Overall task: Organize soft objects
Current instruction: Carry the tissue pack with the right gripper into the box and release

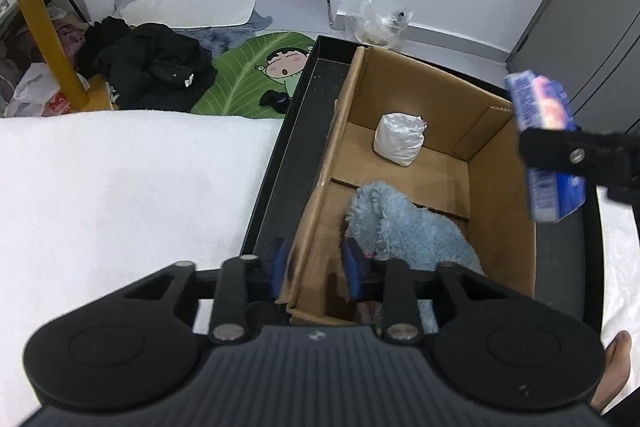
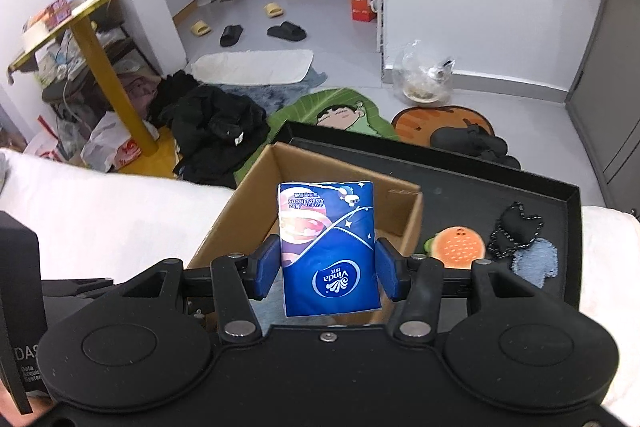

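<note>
A cardboard box (image 1: 500,155) stands in a black tray (image 1: 288,155) on white bedding (image 1: 120,187). Inside lie a fluffy blue plush (image 1: 400,223) and a small white packet (image 1: 400,139). My left gripper (image 1: 317,265) straddles the box's near left wall. One pad is outside and one inside, and a gap shows at the inner pad. My right gripper (image 2: 327,267) is shut on a blue tissue pack (image 2: 328,251), held upright above the box (image 2: 240,211). From the left wrist view, the pack (image 1: 540,115) hangs at the right over the box's edge.
On the tray floor (image 2: 480,183) right of the box lie a burger-shaped plush (image 2: 460,247), a black soft item (image 2: 516,227) and a denim patch (image 2: 536,263). Beyond the bed, dark clothes, mats and slippers cover the floor. A yellow table leg (image 1: 48,39) stands at the left.
</note>
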`<move>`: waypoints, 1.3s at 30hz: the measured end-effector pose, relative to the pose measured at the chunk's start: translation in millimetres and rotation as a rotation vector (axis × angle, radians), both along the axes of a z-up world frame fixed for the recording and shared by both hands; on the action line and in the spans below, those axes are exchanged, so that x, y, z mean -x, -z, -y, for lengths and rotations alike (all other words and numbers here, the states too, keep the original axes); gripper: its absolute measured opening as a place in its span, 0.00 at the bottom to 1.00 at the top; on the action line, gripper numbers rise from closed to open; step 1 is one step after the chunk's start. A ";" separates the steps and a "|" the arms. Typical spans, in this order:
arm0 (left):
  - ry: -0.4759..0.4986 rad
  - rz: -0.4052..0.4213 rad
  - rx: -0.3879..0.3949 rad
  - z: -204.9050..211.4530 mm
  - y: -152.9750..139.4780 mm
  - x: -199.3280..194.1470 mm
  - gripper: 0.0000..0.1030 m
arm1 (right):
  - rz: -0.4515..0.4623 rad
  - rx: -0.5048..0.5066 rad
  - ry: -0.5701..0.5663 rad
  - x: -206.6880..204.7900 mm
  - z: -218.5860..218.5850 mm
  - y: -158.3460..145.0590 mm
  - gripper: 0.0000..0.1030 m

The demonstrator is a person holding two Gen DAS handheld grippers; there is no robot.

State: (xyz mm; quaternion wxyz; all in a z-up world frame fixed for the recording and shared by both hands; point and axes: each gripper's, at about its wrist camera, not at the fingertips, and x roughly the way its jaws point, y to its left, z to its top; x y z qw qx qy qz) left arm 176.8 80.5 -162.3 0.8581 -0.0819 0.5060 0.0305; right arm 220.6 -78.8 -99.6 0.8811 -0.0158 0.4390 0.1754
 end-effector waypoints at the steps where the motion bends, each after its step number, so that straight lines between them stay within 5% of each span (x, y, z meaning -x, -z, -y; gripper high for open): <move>1: 0.001 0.005 -0.003 -0.5 0.1 0.7 0.22 | 0.000 0.008 -0.008 0.0 -4.3 1.2 0.48; 18: 0.024 0.008 0.006 -7.2 3.3 -0.3 0.10 | 0.007 0.057 -0.016 -8.0 -29.5 4.1 0.55; 39: 0.021 0.023 -0.055 8.0 -6.3 4.6 0.14 | 0.052 0.007 0.098 -5.3 84.9 -1.6 0.58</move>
